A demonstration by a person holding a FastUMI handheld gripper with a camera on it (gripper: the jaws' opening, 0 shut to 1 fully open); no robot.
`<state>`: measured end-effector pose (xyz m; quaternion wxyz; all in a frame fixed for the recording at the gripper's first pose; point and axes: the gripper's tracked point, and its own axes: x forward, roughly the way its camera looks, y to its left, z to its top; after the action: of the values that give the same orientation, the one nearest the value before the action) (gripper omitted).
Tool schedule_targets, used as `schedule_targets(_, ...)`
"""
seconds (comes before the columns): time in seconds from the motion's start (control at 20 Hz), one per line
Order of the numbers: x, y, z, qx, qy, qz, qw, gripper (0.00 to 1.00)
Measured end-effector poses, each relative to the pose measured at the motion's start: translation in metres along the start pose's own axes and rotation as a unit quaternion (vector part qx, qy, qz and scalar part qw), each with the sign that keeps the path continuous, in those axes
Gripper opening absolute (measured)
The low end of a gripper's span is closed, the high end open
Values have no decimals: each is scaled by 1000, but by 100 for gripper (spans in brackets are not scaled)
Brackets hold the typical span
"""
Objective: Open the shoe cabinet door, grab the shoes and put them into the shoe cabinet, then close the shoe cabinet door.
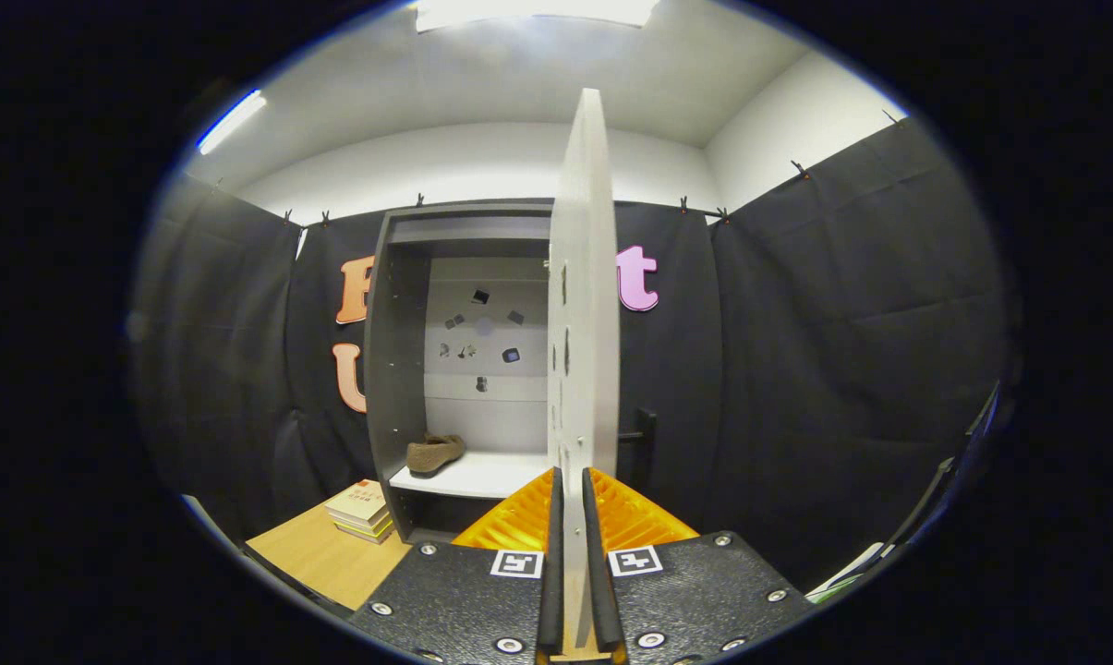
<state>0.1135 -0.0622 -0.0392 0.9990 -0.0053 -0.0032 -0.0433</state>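
In the gripper view, the tool (570, 503) points level and straight ahead, and its two fingers (552, 554) stand close together, one pressed on each face of the cabinet door (582, 305), pinching the door's free edge. The door is seen edge-on, a pale panel that rises upright from between the fingers and stands swung out toward the camera. A dark handle (644, 434) sticks out from its right face, just above the fingers.

Beyond the fingers and to the left of the door, the shoe cabinet (394, 369) stands open against the black cloth wall. It has a dark grey frame and a pale back panel with a few small dark marks on it. One brown shoe (434, 453) lies on the white shelf (468, 476) inside, near the left wall of the cabinet, with its toe toward the left.

The cabinet stands on a wooden table (320, 559). A small stack of books (362, 510) lies on the table just beside the cabinet's lower left corner.
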Motion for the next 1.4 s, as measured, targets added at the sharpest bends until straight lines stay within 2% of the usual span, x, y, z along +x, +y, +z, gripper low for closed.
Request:
schedule_targets(0.3,-12,73,-28,-31,17,2,999,13)
schedule_targets(0.4,-6,99,-44,-24,33,17,999,14)
schedule_targets(0.65,23,158,-106,-13,101,56,993,25)
schedule_targets(0.8,39,186,-142,-11,132,69,989,26)
schedule_targets(0.85,46,190,-154,-8,143,69,987,35)
schedule_targets(1.0,61,207,-203,3,191,77,979,39)
schedule_targets(1.05,64,213,-220,12,205,84,975,46)
schedule_targets(1.25,81,225,-283,50,261,90,960,50)
schedule_targets(1.4,94,229,-329,56,298,96,948,50)
